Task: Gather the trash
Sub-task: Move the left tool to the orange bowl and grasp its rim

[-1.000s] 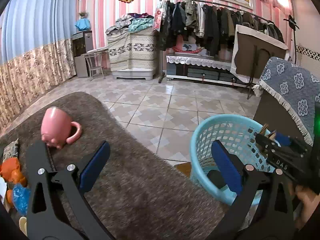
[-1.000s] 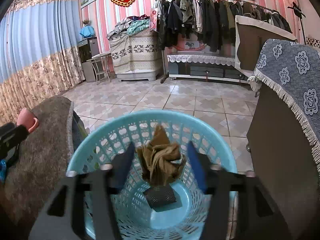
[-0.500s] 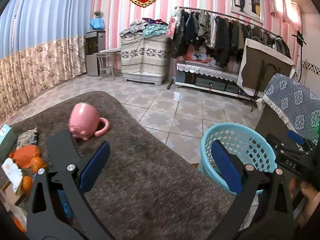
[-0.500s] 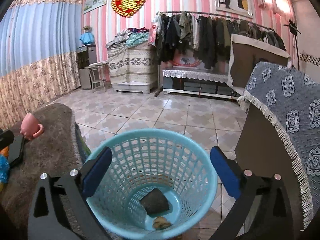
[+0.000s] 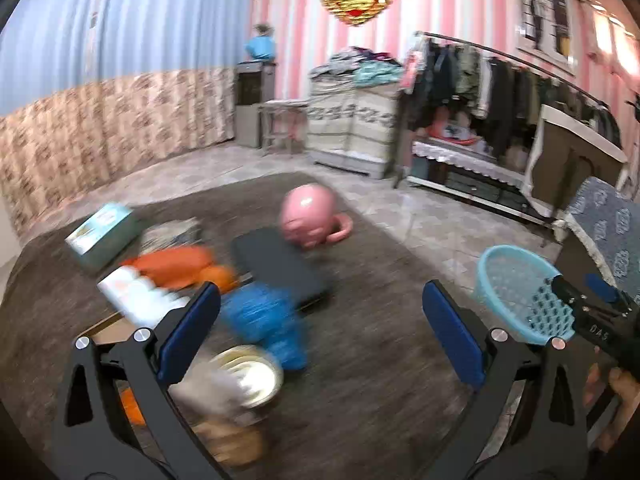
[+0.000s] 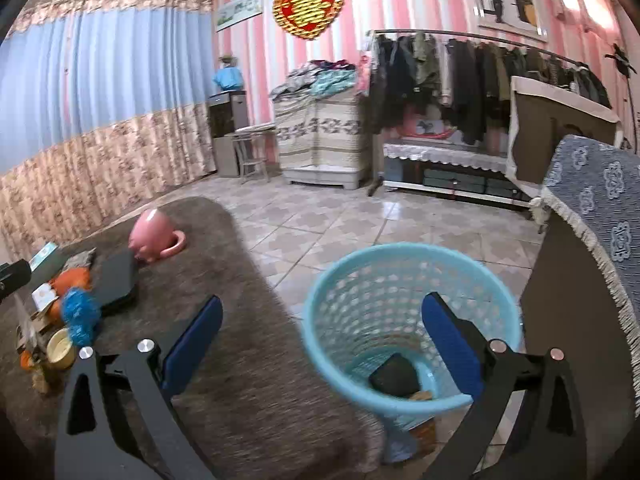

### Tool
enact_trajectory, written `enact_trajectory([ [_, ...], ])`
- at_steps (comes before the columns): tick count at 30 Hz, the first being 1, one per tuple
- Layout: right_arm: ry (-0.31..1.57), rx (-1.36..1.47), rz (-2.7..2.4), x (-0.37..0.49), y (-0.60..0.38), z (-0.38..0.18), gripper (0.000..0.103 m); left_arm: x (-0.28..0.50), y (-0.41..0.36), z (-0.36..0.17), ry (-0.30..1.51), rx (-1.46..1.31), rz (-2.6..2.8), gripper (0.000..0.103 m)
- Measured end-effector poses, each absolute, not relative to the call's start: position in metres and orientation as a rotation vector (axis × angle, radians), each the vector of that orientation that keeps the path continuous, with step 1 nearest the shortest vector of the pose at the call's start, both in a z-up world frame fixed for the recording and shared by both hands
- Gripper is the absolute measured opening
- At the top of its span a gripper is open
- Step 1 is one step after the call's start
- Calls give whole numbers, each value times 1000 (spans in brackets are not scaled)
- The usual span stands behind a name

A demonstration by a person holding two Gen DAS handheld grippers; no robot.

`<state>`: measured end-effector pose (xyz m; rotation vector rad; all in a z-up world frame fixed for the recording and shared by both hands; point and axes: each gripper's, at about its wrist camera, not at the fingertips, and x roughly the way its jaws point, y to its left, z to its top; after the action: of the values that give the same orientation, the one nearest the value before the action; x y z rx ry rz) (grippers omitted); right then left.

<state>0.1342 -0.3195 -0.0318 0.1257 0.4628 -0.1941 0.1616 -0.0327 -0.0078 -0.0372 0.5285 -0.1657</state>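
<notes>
A light blue mesh basket (image 6: 412,320) stands on the floor at the table's right edge, with a dark piece (image 6: 394,374) and a brown scrap (image 6: 420,395) inside; it also shows in the left wrist view (image 5: 520,292). My right gripper (image 6: 320,348) is open and empty above the basket's left rim. My left gripper (image 5: 320,332) is open and empty over the brown table. Just beyond its left finger lie crumpled blue trash (image 5: 264,320), an orange wrapper (image 5: 176,264) and a round cream lid (image 5: 248,372).
A pink mug (image 5: 310,216) lies on its side at the table's far edge beside a black flat case (image 5: 280,268). A teal box (image 5: 100,236) lies far left. A cabinet with a blue cloth (image 6: 592,240) stands right of the basket.
The right gripper opened and dropped the brown scrap into the basket, then drew back left. The left gripper swung left toward the trash pile; its view is blurred.
</notes>
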Motion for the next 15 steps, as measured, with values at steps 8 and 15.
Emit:
enact_trajectory([
  [8,497,82,-86,131,-260,-47,98,142,67,-38,600,-50,-2,98],
  [15,542,48,-30,138,-226,-61,98,149,119,-92,733,-85,69,97],
])
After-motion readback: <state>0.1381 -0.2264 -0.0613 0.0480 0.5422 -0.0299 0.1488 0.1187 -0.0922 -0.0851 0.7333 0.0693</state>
